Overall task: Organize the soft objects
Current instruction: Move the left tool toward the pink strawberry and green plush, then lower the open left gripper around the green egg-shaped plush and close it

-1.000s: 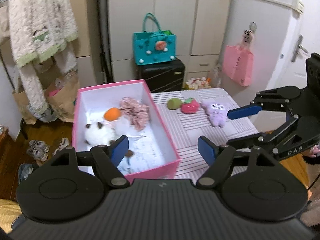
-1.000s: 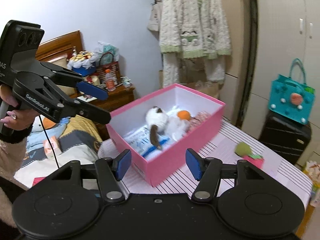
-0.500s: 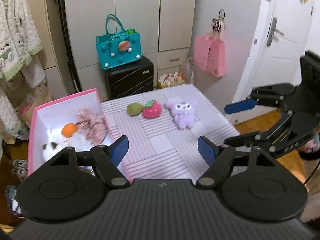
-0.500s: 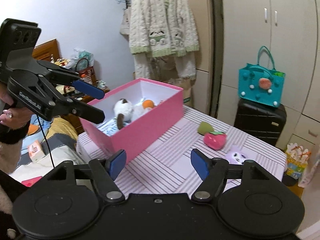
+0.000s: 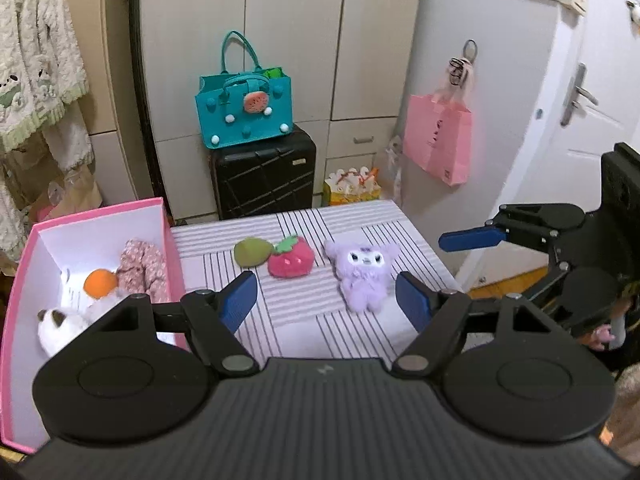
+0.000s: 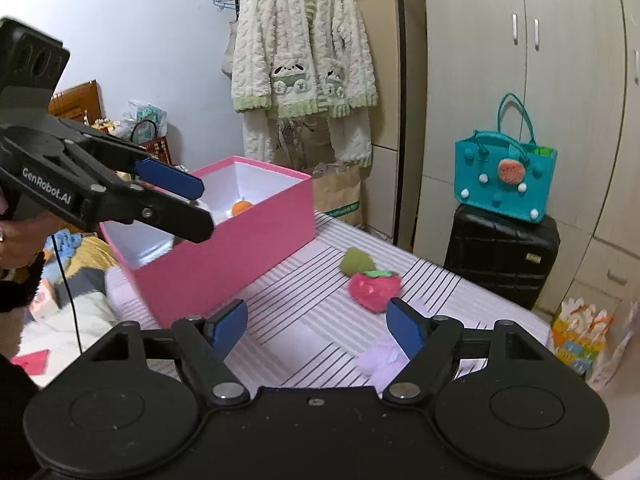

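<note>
In the left wrist view the empty left tongs point(image 5: 326, 300) gape above the purple plush point(image 5: 362, 272) at 12 o'clock, no longer the pink box point(image 5: 170, 240), so descend centered; in the right wrist view the empty right tongs point(image 6: 316, 326) are opening, the strawberry plush point(image 6: 374, 286) now nearer.

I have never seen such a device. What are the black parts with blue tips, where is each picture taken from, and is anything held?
No robot here: a person holds a two-finger claw in each hand, with a camera on each looking along its fingers. One picture comes from the left claw, the other from the right claw. Each also sees the other claw at the side. On the striped table lie a green plush, a strawberry plush and a purple plush. The pink box already holds some soft toys. Both claws are empty; the right one's jaws are opening.
</note>
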{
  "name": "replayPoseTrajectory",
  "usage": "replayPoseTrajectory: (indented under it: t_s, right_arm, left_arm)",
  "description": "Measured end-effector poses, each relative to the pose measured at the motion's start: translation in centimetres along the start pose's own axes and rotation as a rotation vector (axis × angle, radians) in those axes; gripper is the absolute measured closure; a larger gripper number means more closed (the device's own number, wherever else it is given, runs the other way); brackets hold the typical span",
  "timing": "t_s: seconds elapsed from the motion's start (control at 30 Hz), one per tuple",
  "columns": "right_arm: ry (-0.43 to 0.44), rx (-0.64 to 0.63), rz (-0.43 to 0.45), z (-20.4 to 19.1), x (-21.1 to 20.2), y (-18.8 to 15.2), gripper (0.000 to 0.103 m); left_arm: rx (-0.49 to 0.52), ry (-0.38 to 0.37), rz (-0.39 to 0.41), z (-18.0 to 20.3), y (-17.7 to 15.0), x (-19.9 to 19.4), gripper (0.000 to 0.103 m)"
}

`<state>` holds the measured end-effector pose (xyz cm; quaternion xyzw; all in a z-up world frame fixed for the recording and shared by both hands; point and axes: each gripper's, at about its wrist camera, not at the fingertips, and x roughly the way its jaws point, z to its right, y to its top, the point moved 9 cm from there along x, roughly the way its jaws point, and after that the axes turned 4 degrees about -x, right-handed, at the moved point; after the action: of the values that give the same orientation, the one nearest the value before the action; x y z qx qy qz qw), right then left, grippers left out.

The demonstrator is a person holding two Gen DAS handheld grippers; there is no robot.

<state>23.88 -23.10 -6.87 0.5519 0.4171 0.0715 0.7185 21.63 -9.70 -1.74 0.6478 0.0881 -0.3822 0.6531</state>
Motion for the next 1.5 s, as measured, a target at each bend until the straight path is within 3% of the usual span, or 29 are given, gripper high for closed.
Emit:
replayPoseTrajectory:
  t_s: [0.17, 0.4, 0.57, 0.8, 1.07, 1.5]
  right_arm:
    - [-0.013, -0.062, 0.051, 2.3, 2.8, 0.6, 0.019]
    - [-0.009, -0.024, 0.108, 5.9, 7.7, 0.1, 0.018]
    - [-0.001, -0.018, 0.038, 6.9, 11.3, -1.2, 0.018]
    - [0.038, -0.053, -0.063, 6.1, 14.9, -1.9, 0.018]
    - [0.043, 0.006, -0.127, 6.2, 18.1, -2.5, 0.018]
    - [0.037, 0.004, -0.117, 6.1, 19.4, -2.6, 0.020]
  left_arm:
    - [-0.056, 0.038, 0.014, -0.3, 1.3, 3.8, 0.027]
    - [-0.165, 0.113, 0.006, -2.2, 2.7, 9.6, 0.029]
    - [-0.265, 0.185, -0.030, -4.7, 3.0, 14.2, 0.030]
    - [-0.408, 0.195, -0.124, -7.2, 1.6, 19.5, 0.031]
    - [-0.422, 0.342, -0.097, -9.5, 0.8, 21.7, 0.031]
    - [-0.438, 0.367, -0.097, -9.9, -0.2, 23.5, 0.031]
